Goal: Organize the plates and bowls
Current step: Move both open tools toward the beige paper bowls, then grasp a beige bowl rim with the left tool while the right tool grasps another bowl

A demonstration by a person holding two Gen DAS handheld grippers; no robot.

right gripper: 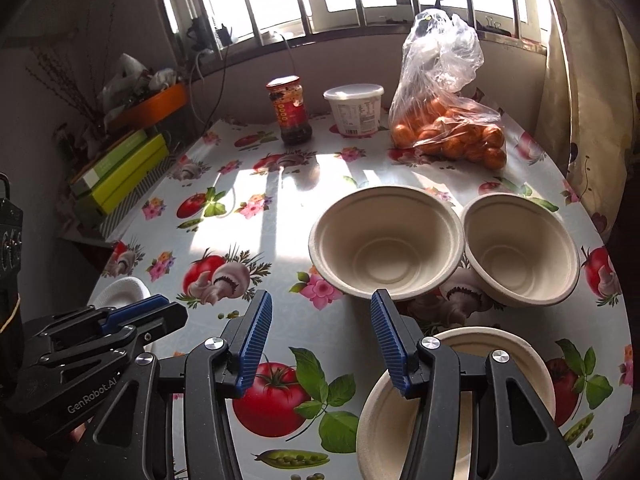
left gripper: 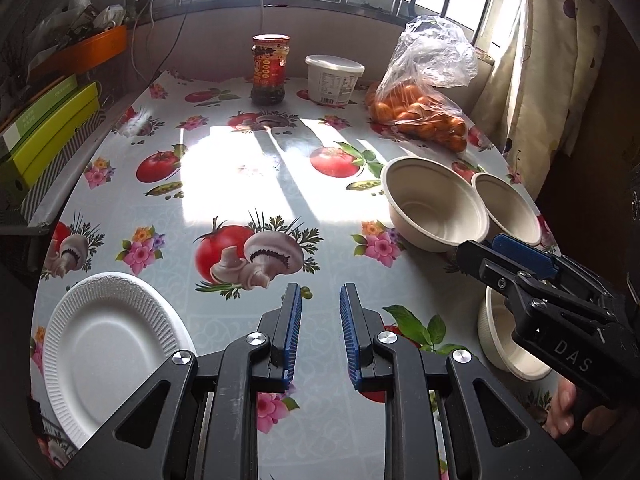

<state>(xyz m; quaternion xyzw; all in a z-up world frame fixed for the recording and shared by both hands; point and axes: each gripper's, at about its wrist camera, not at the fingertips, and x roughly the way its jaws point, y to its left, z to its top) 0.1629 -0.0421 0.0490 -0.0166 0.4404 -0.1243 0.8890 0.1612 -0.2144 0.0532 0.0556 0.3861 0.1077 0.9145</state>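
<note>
We see the table (left gripper: 224,200) first, spread with a cloth of tomatoes, mushrooms and flowers, sunlight striping its middle. At the far right sits a clear bag of oranges (right gripper: 448,128), with a white tub (right gripper: 354,110) and a red-labelled jar (right gripper: 290,110) to its left along the far edge. Now the task's pieces: a ridged white plate (left gripper: 108,344) lies at the near left corner. Two beige bowls stand side by side on the right, the larger bowl (right gripper: 386,240) just beside the smaller bowl (right gripper: 520,248), their rims about touching. A third bowl (right gripper: 460,408) rests at the near right edge, right under our right gripper (right gripper: 320,332). That gripper's blue pads stand well apart with nothing between them, one finger hanging over the near bowl's rim. Our left gripper (left gripper: 320,328) hovers over bare cloth between plate and bowls, its pads a narrow gap apart, gripping nothing.
</note>
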